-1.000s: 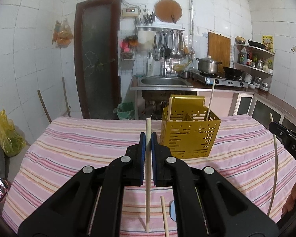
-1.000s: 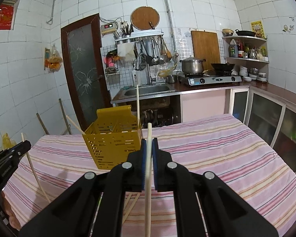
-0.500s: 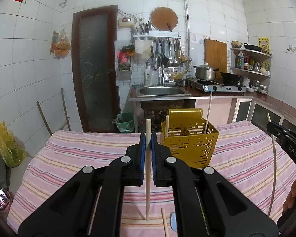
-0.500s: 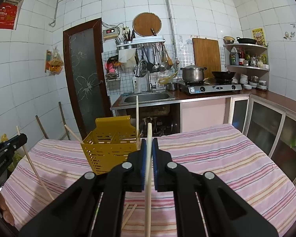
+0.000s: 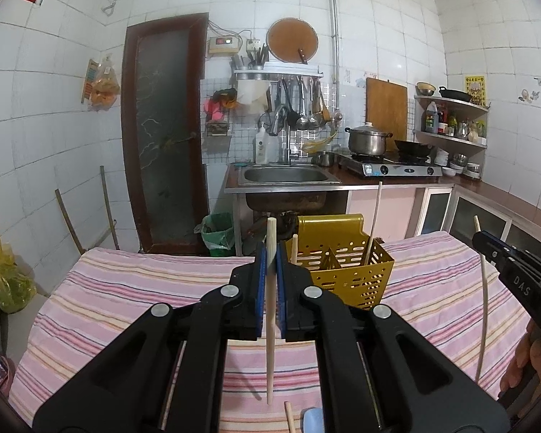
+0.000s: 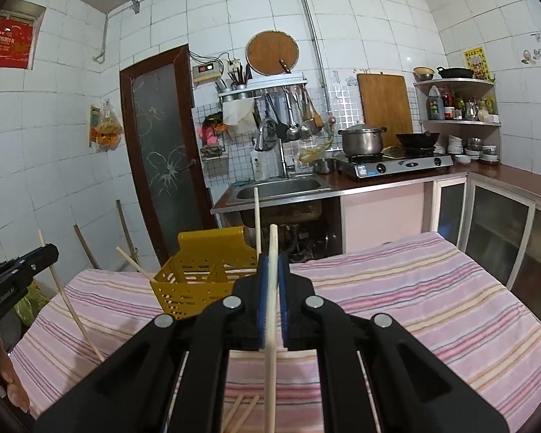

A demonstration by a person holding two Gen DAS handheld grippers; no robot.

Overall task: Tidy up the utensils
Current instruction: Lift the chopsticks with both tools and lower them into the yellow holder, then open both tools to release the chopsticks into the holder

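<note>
My left gripper [image 5: 270,252] is shut on a pale wooden chopstick [image 5: 270,324], held upright above the striped table. A yellow perforated utensil holder [image 5: 342,270] stands just ahead and right of it, with two chopsticks [image 5: 373,223] in it. My right gripper [image 6: 272,263] is shut on another upright chopstick [image 6: 270,342]. The holder [image 6: 198,281] lies ahead and left of it, with chopsticks [image 6: 256,216] sticking out. Each gripper shows at the edge of the other's view, the right one [image 5: 515,270] and the left one [image 6: 14,278].
The table carries a pink striped cloth [image 5: 126,288]. Loose chopsticks [image 6: 241,411] lie on it under my right gripper, and one [image 5: 290,416] lies under my left. A sink [image 5: 285,175], stove and shelves stand behind the table.
Both grippers have risen and tilted up a little with their chopsticks, so the holder sits lower in both views. Their grips have not changed.
</note>
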